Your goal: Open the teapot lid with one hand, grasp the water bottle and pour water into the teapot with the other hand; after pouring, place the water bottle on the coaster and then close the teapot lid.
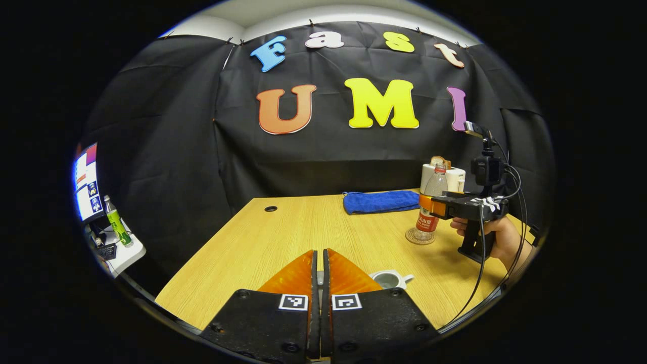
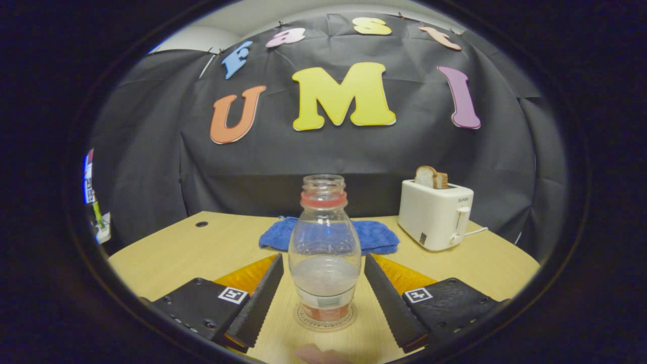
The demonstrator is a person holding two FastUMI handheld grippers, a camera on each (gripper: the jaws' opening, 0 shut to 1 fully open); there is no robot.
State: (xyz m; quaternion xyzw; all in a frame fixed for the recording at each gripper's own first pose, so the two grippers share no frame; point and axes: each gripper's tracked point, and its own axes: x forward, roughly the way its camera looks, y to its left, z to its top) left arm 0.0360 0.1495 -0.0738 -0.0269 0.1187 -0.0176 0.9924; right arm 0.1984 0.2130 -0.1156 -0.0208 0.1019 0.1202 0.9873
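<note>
A: Item one, nearest. Left tongs (image 1: 318, 283), in the left gripper view?
B: Fingers drawn together, a thin slit between them; something grey sits in that slit, too little of it shown to name. Whether they press on it I cannot tell.

A: Item two, just beyond them?
B: Teapot (image 1: 390, 278), white, on the worktop (image 1: 263, 242), just right of the left tongs. Spout points right. Its mouth looks open, no lid on it.

A: Right tongs (image 2: 323, 283), in the right gripper view?
B: Fingers spread wide, one on either side of the water bottle (image 2: 324, 253), neither touching it.

A: The bottle's entry?
B: Clear plastic, upright, uncapped, red ring at the neck, partly filled. Stands on the coaster (image 2: 324, 317), a round clear disc lying flat on the wood. In the left gripper view the same bottle (image 1: 429, 207) and coaster (image 1: 420, 236) sit toward the right side of the worktop, with the right tongs (image 1: 428, 205) at the bottle and a hand (image 1: 493, 235) on the grip.

A: Farther back?
B: Blue towel (image 2: 374, 235), folded, behind the bottle. Toaster (image 2: 435, 215), white, right rear, a slice of bread (image 2: 430, 177) standing in its slot.

A: Off the worktop?
B: Monitor (image 1: 87, 182), far left, lit. A green-labelled bottle (image 1: 117, 222) on a small white side surface below it.
</note>
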